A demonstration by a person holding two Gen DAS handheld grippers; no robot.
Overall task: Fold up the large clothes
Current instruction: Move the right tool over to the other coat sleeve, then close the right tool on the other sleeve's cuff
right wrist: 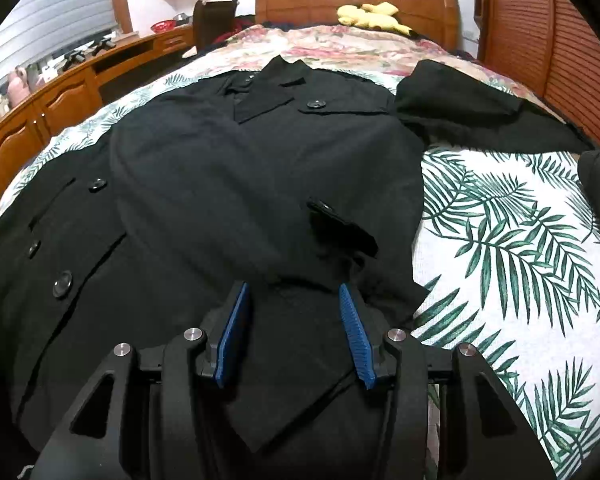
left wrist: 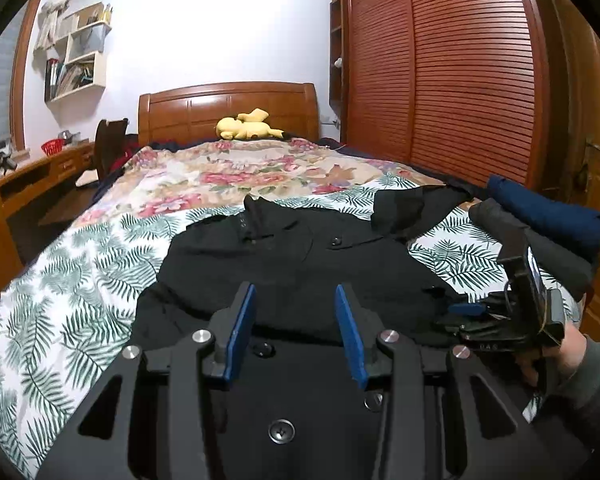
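Note:
A large black coat (left wrist: 284, 264) with round buttons lies spread on the bed, collar toward the headboard; it also shows in the right wrist view (right wrist: 228, 184). Its right sleeve (right wrist: 472, 116) lies out to the right, and its left sleeve is folded across the front with the cuff (right wrist: 340, 224) near my right gripper. My left gripper (left wrist: 296, 308) is open and empty, low over the coat's lower part. My right gripper (right wrist: 294, 308) is open and empty over the coat's lower right edge; it shows from the side in the left wrist view (left wrist: 468, 310).
The bed has a fern-print sheet (right wrist: 512, 248) and a floral quilt (left wrist: 236, 172). Folded dark clothes (left wrist: 548, 224) are stacked at the bed's right edge. A yellow plush toy (left wrist: 246, 125) sits by the headboard. A wooden desk (right wrist: 60, 96) stands left, a louvred wardrobe (left wrist: 460, 80) right.

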